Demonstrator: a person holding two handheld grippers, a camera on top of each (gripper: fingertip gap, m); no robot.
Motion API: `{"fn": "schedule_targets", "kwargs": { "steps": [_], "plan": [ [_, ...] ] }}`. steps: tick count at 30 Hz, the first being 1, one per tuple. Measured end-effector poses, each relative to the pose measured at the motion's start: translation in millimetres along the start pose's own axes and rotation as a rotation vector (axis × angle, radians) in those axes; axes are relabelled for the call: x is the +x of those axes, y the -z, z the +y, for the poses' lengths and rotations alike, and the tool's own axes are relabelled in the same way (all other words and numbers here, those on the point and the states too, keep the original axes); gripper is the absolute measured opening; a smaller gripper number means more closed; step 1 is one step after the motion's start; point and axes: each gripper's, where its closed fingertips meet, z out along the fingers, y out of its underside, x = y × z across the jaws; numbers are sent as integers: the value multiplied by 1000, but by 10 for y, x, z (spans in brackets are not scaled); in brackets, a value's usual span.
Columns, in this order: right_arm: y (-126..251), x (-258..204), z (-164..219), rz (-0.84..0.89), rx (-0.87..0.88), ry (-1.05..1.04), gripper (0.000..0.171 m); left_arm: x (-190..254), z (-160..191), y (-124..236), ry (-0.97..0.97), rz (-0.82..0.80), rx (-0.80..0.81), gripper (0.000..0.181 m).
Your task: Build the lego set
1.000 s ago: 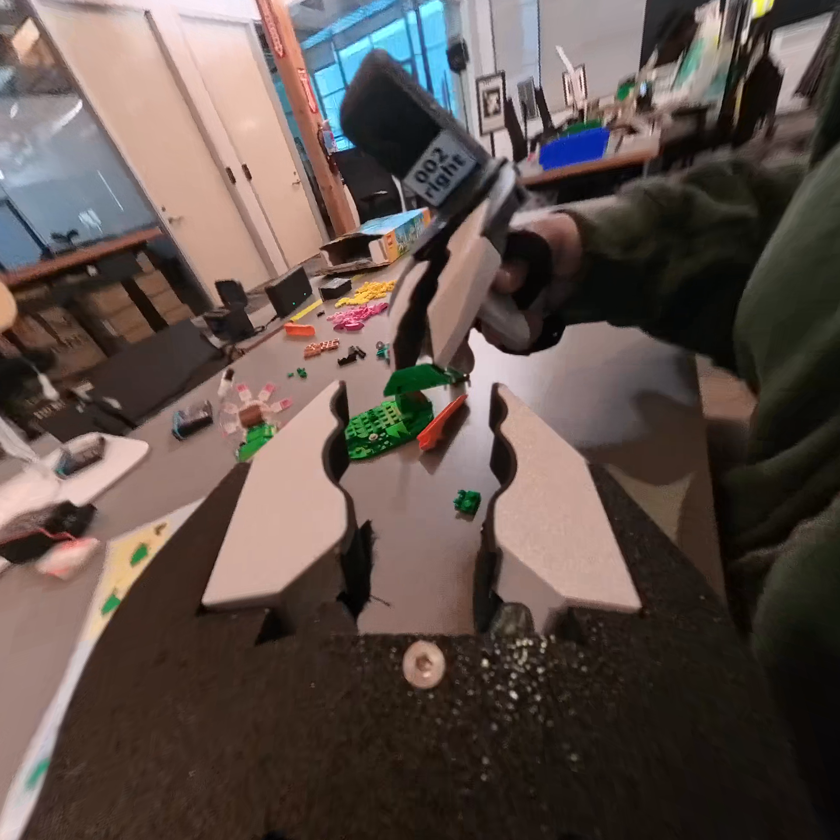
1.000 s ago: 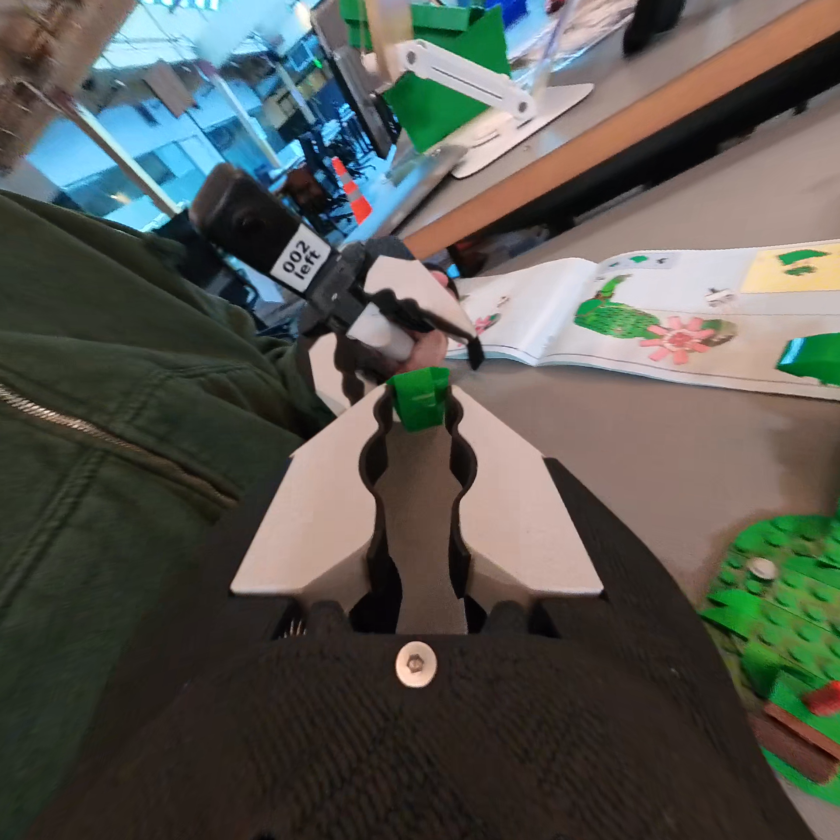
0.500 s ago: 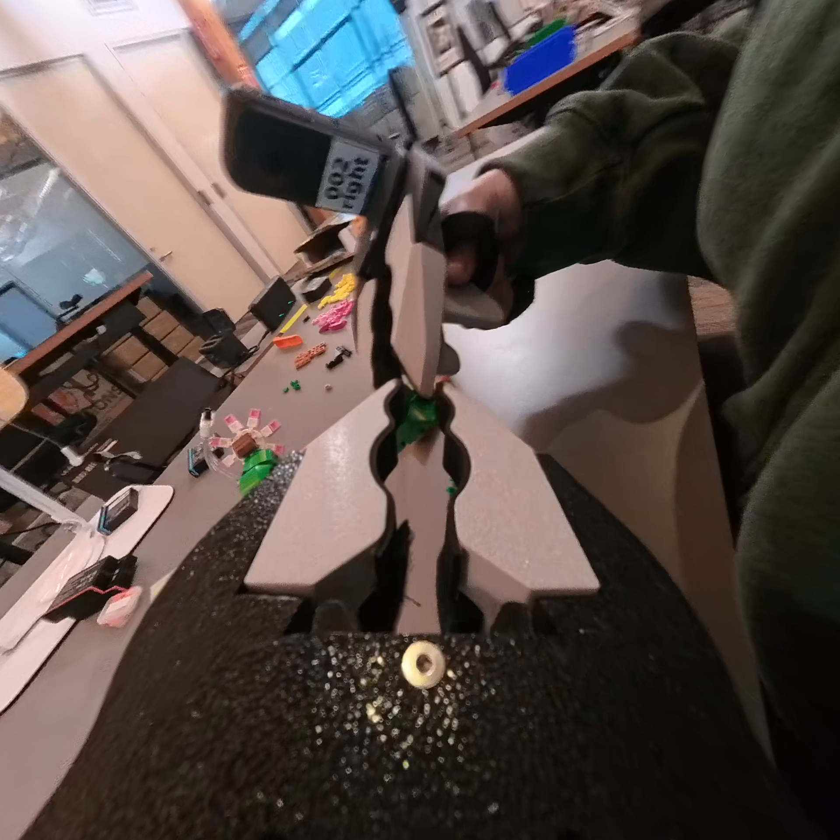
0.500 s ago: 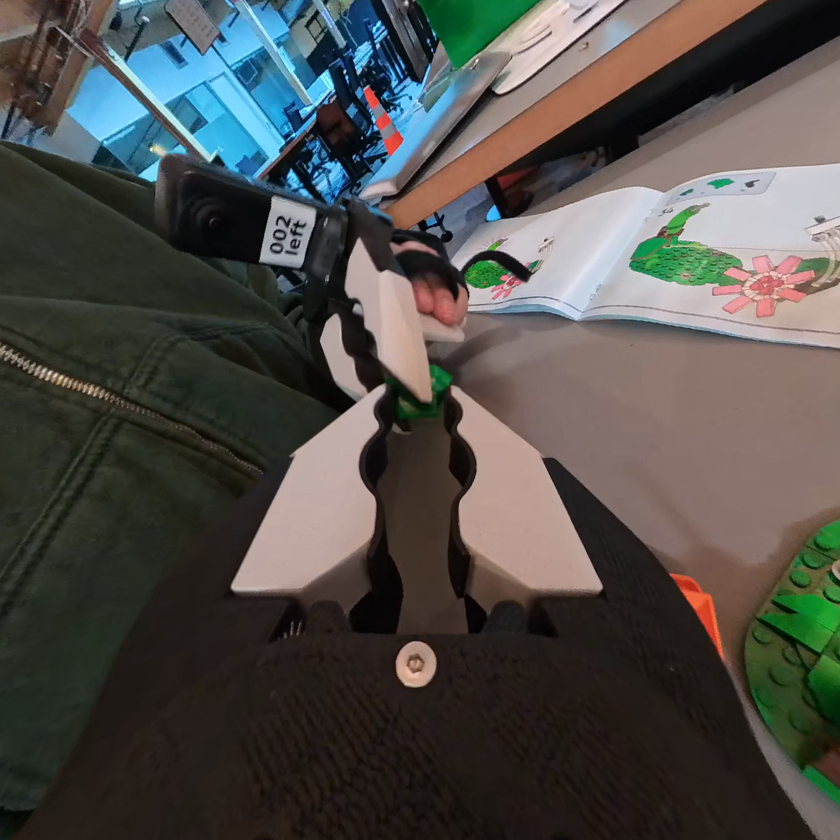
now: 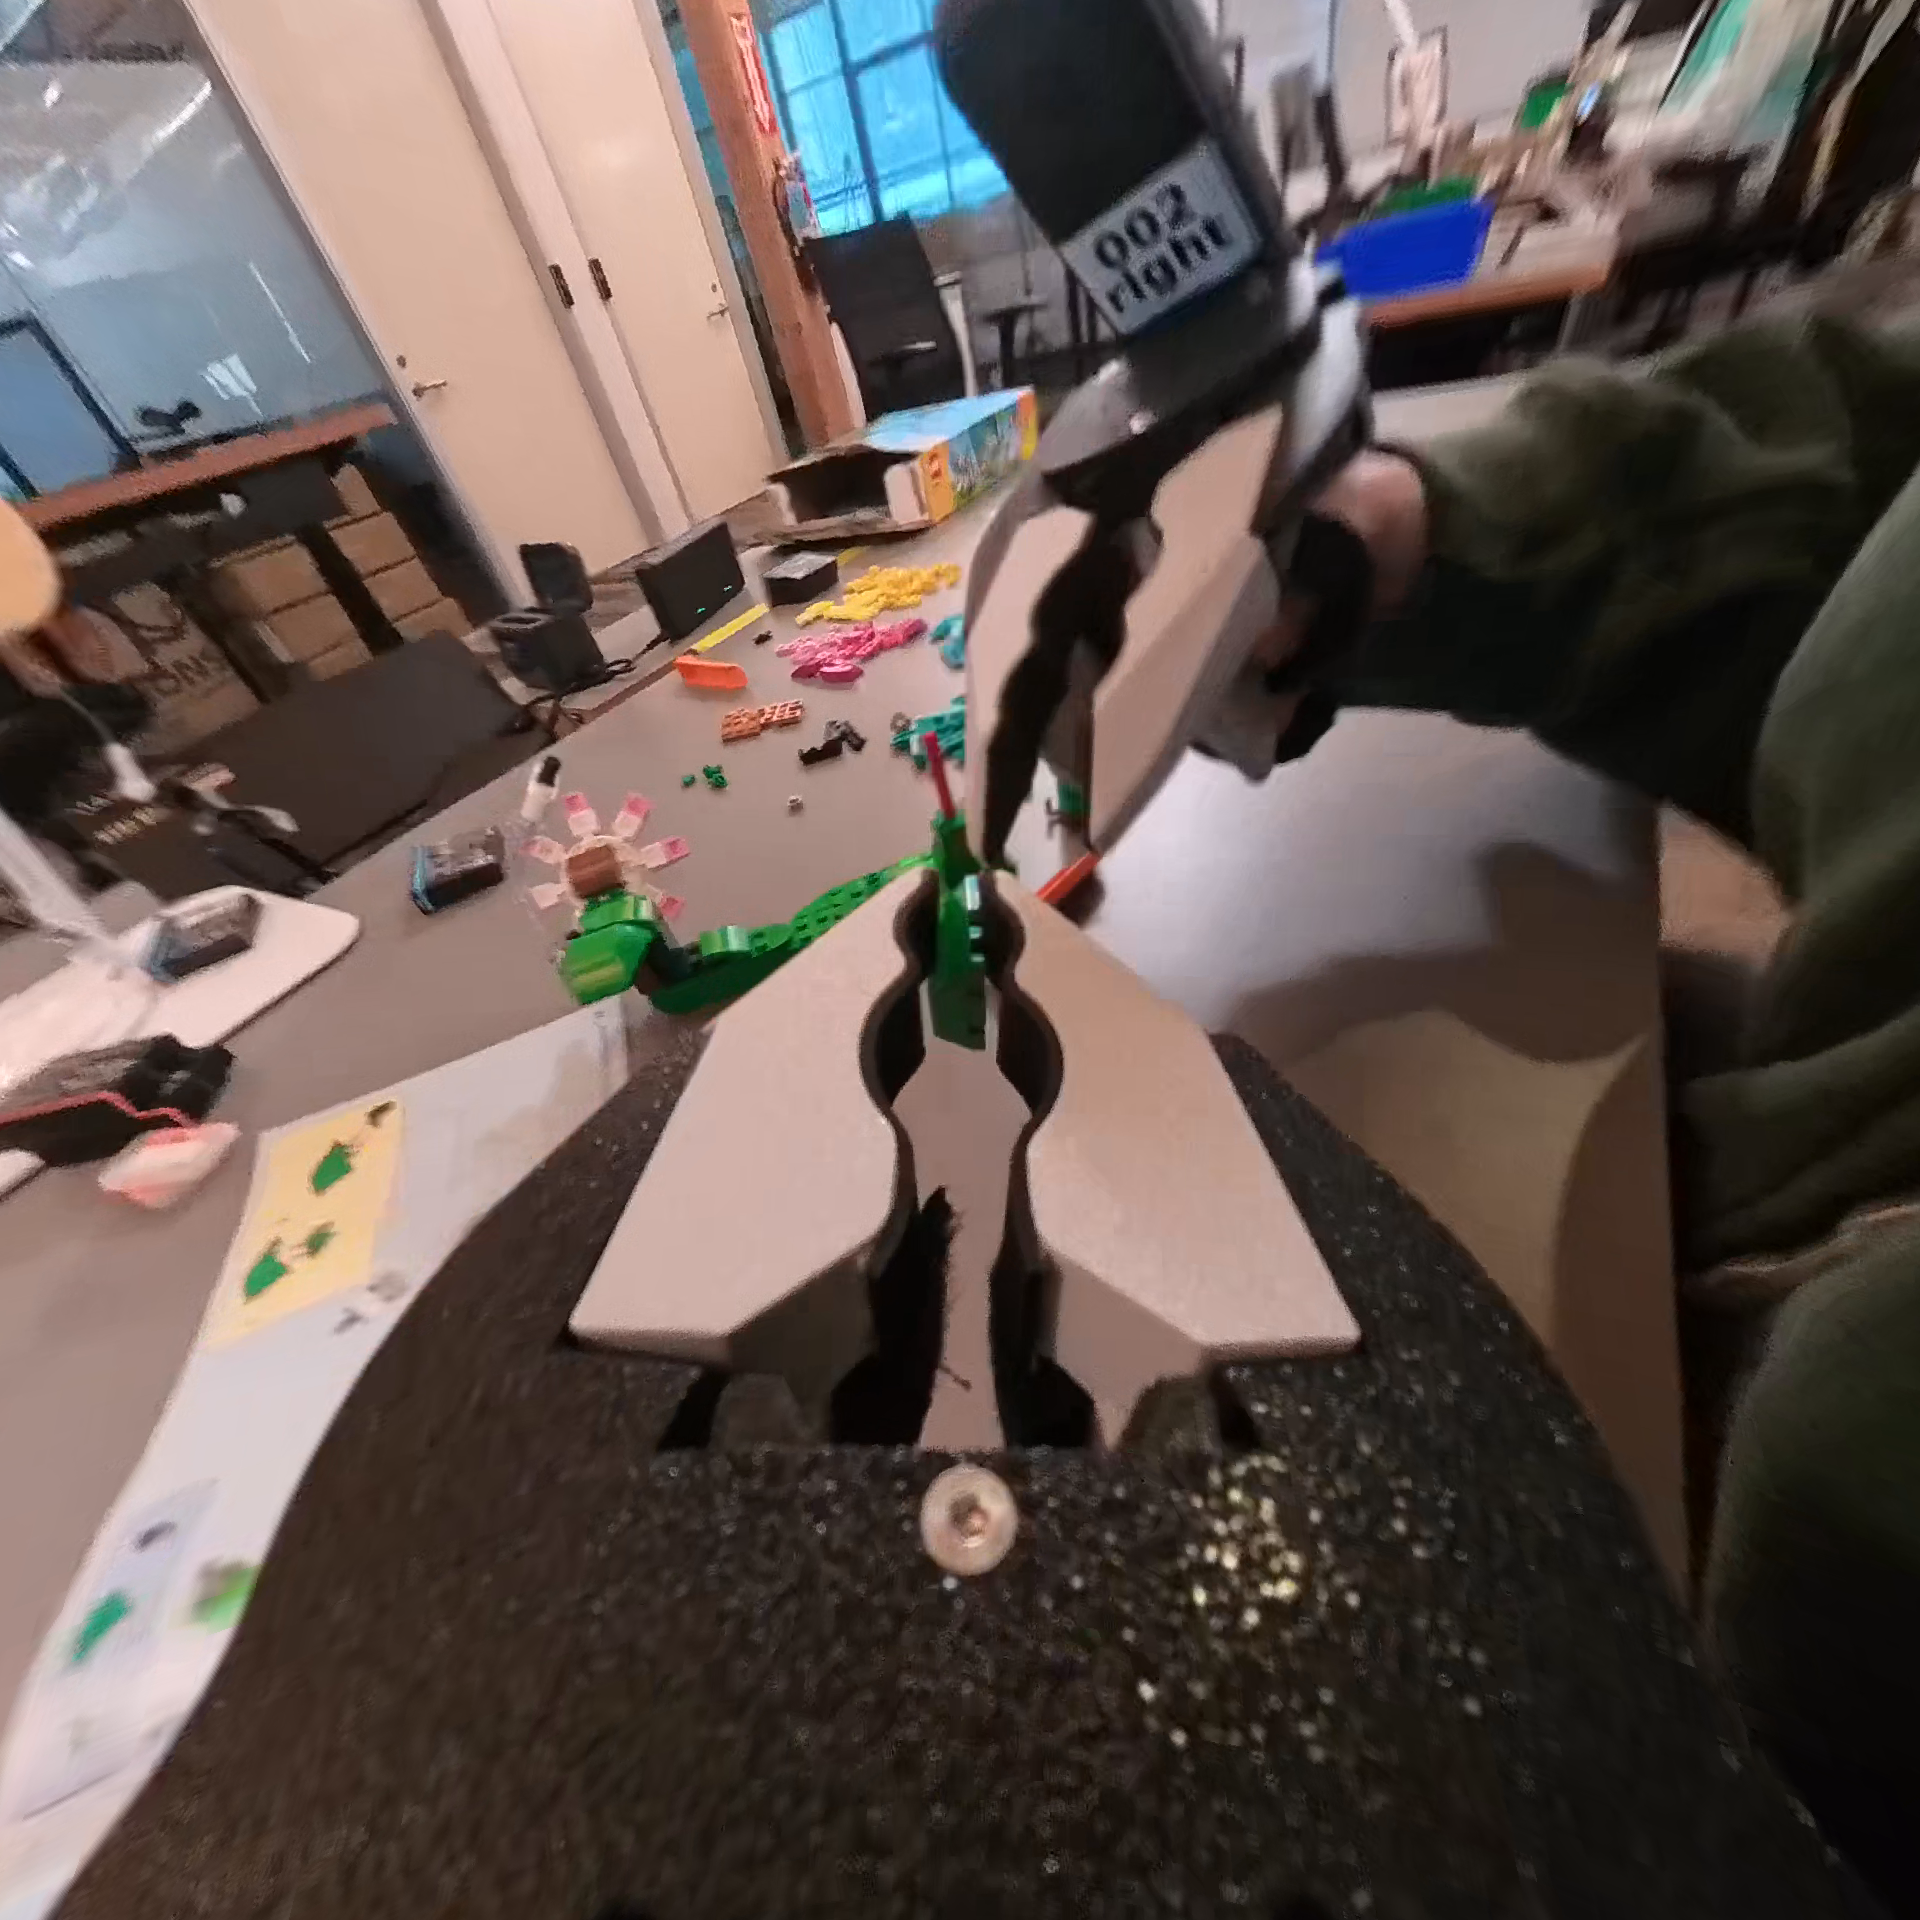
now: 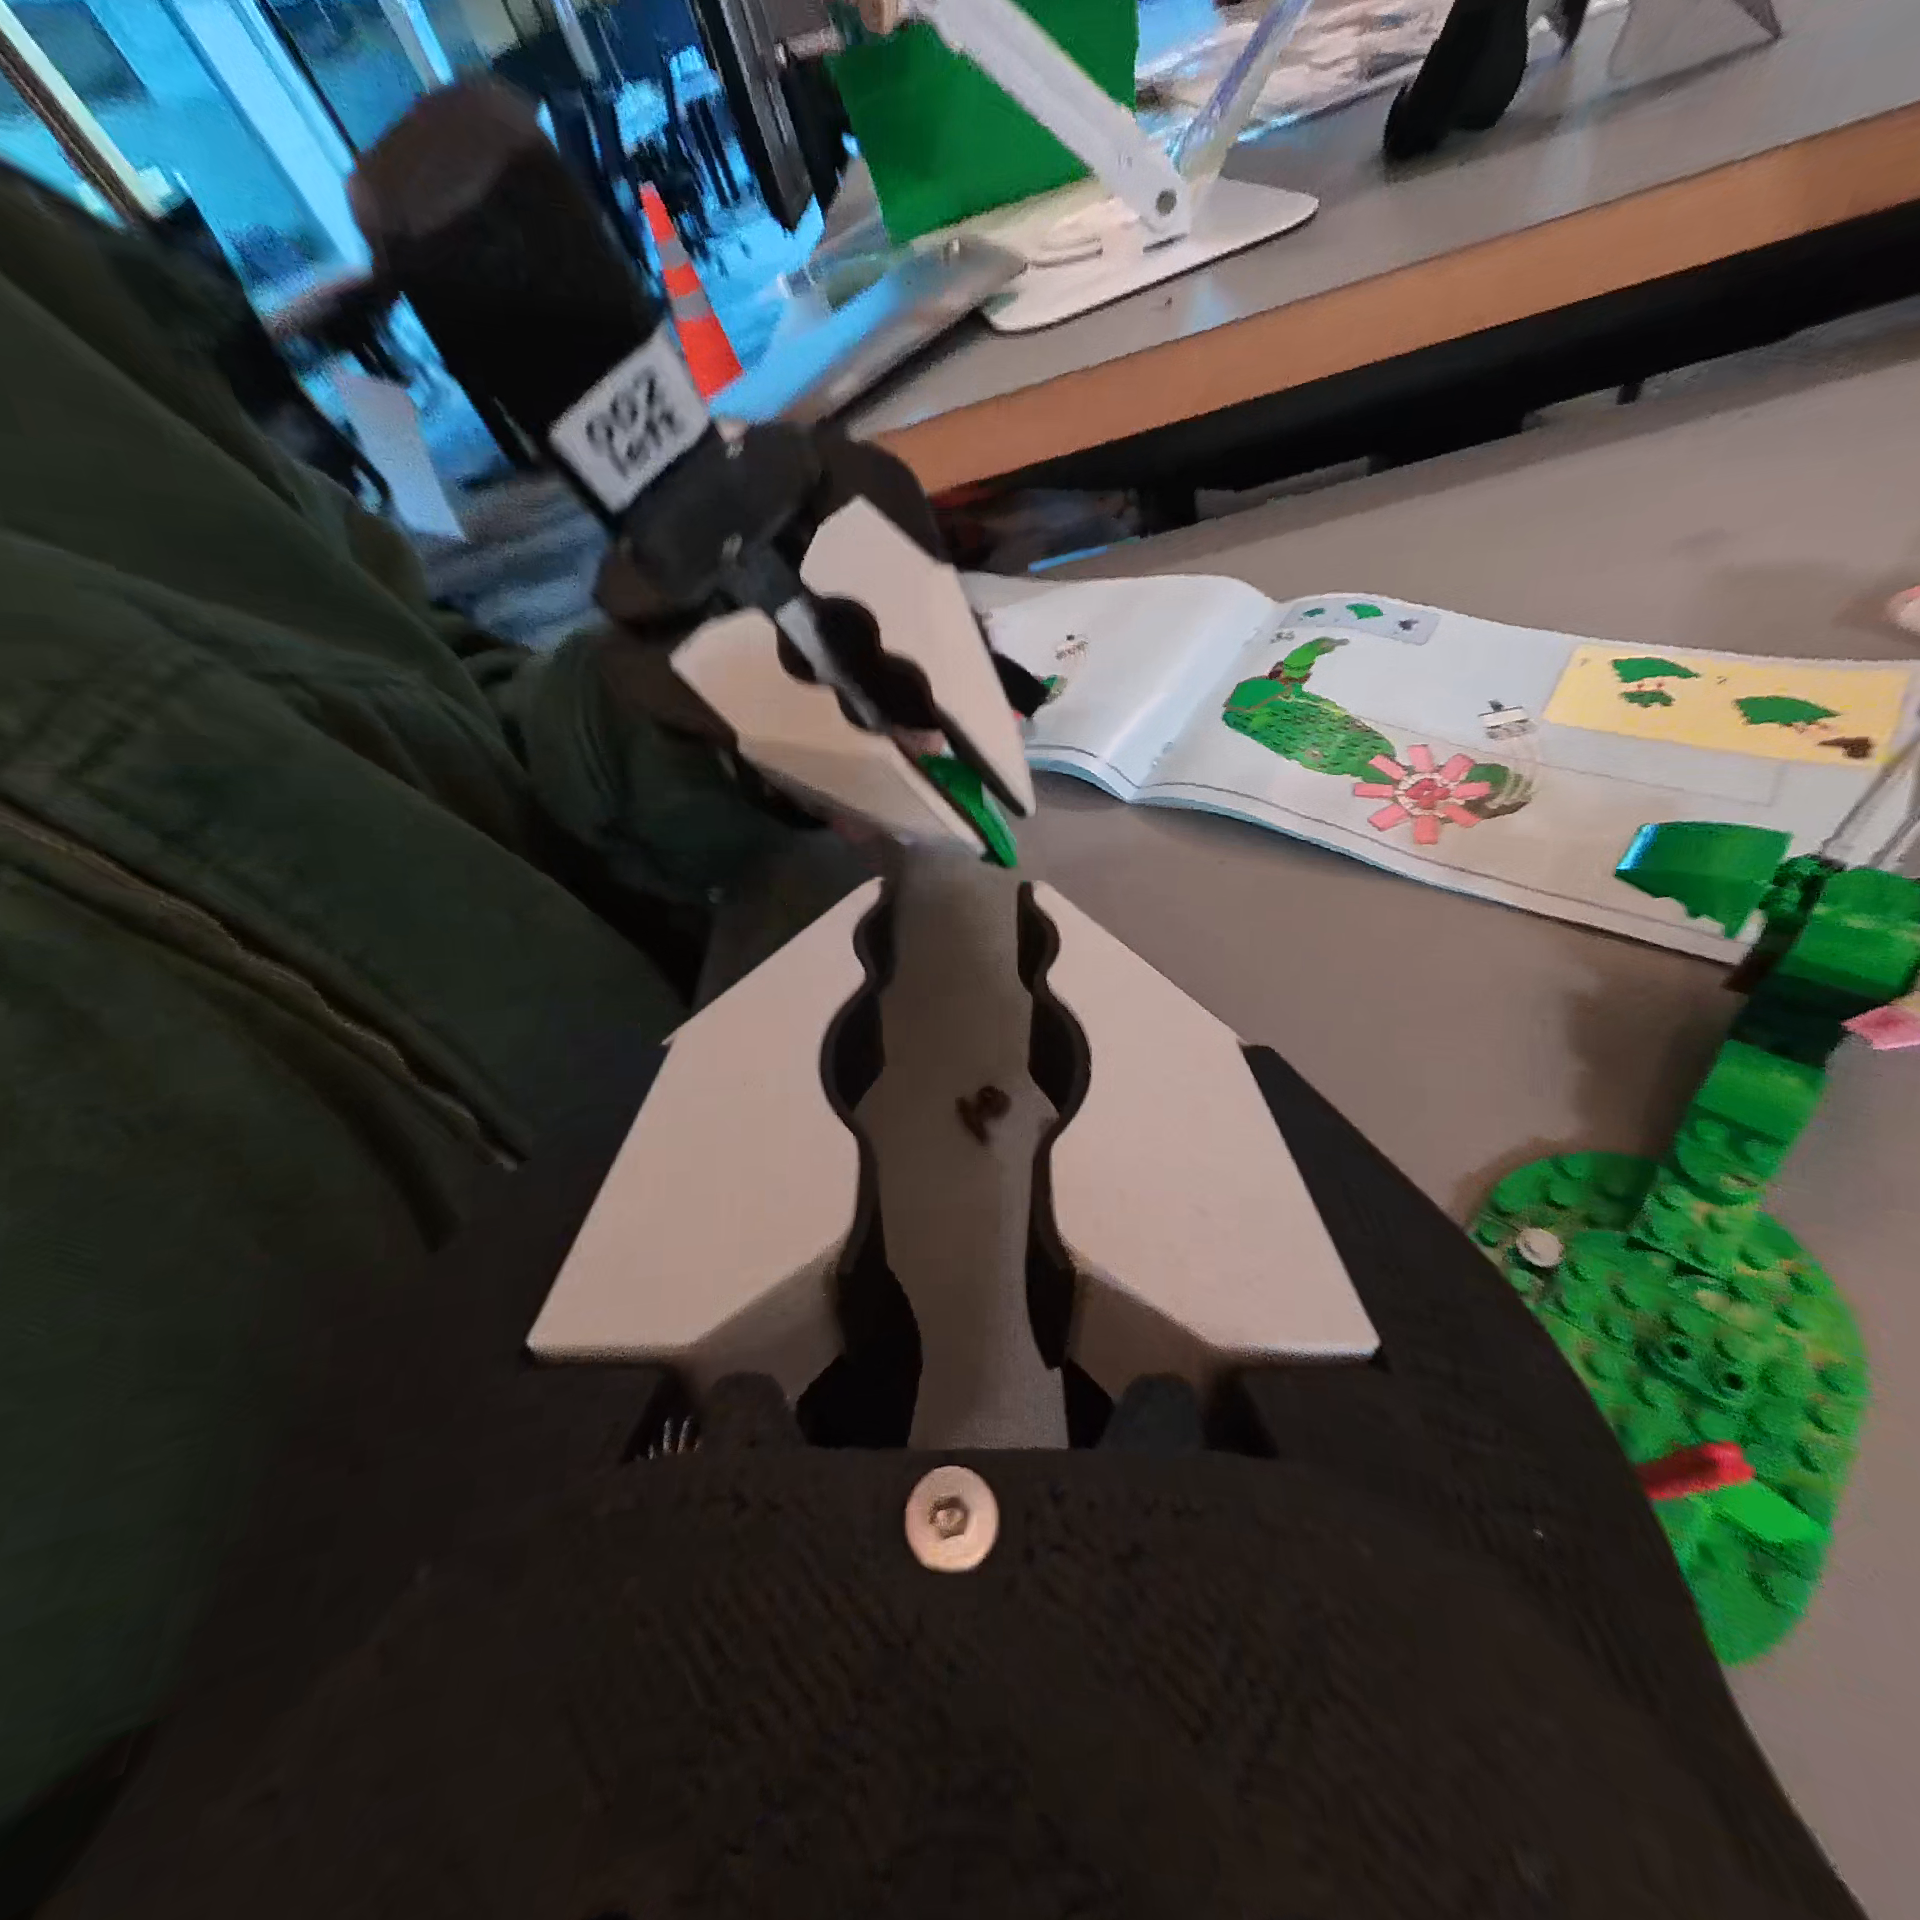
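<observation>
My left gripper (image 5: 961,896) is shut on a small green lego piece (image 5: 956,971) that stands on edge between its fingertips. It also shows in the right wrist view (image 6: 1000,831), with the green piece (image 6: 966,795) sticking out of its tips. My right gripper (image 6: 954,885) is slightly open and empty, its tips just below the left gripper's. In the left wrist view the right gripper (image 5: 1023,831) points down, right above the held piece. The green lego build (image 6: 1662,1361), a round studded plate with a raised arm, lies on the table to the right.
An open instruction booklet (image 6: 1455,748) lies beyond the grippers. In the left wrist view a pink lego flower (image 5: 597,862) stands on the build, with loose yellow (image 5: 883,587), pink (image 5: 842,649) and teal bricks (image 5: 935,727) and the set's box (image 5: 935,457) farther back. A green sleeve fills the sides.
The green piece has passed from my right gripper to my left one. The left closed on it, the right let go, and the two have drawn slightly apart.
</observation>
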Motion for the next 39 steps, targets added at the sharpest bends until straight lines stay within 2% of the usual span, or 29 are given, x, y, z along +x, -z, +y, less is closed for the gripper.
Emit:
{"fn": "schedule_targets", "kwargs": {
  "steps": [1,6,9,11,15,18,22,23,25,28,33,39],
  "plan": [
    [-11,4,32,18,-22,39,21,6,-23,9,54,28,22,5],
    [-50,-18,-57,49,35,118,18,-29,-172,70,427,180,173,5],
    [-77,-9,-200,63,138,59,16,-110,-272,129,672,262,296,5],
    [-99,-7,-269,51,198,-1,15,-159,-310,162,763,286,360,4],
    [-151,-36,-350,-14,277,-115,15,-131,-299,135,783,297,356,4],
    [-196,-47,-335,-35,279,-138,7,-92,-327,121,784,315,355,4],
    [-163,-46,-400,-53,351,-180,6,-106,-374,133,789,311,376,5],
    [-136,-36,-442,-56,394,-202,6,-111,-420,161,774,314,412,12],
    [-68,-14,-518,-69,480,-253,6,-155,-486,222,685,249,478,43],
    [-10,-61,-601,-173,560,-371,6,-83,-531,251,420,147,464,58],
    [25,-177,-693,-396,651,-589,6,27,-575,207,62,32,353,51],
    [8,-356,-753,-633,692,-793,6,118,-686,211,-100,6,355,35]
  ]
}}
